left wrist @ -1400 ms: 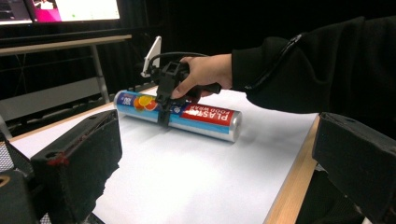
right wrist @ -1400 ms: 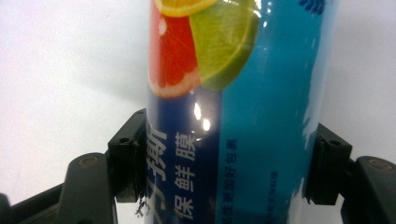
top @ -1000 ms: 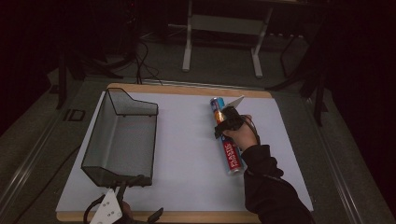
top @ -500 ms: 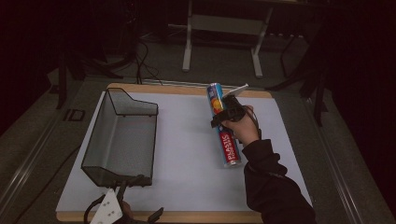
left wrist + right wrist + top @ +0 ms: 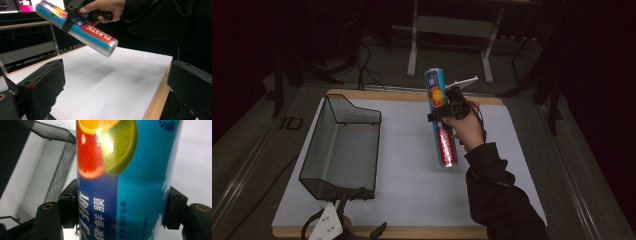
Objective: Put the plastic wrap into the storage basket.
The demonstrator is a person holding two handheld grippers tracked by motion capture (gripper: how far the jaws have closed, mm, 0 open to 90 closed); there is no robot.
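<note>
Your right gripper [image 5: 451, 107] has its fingers [image 5: 68, 211] clamped on opposite sides of the plastic-wrap roll [image 5: 441, 117], one pad on each flank of the blue printed sleeve. The grip sits near the middle of the tube's length, a sensible place, since the two ends then roughly balance and the roll is less likely to swing. You hold the roll off the bench [image 5: 412, 150], tilted, its fruit-printed end up and away from you and its open silver end [image 5: 110, 49] lower and toward you; a soft shadow on the white sheet beneath confirms it touches nothing. Your right hand [image 5: 467, 127] wraps the handle behind the grip.

To the left stands the black mesh basket [image 5: 343, 145], open at the top, with its taller wall at the far side. It is well apart from the roll and appears to be the likely destination; the tilt may need levelling to lay the roll inside.

Your left gripper [image 5: 112, 87] rests at the near bench edge just beside the basket, fingers [image 5: 43, 85] spread wide with nothing between them, idle.
</note>
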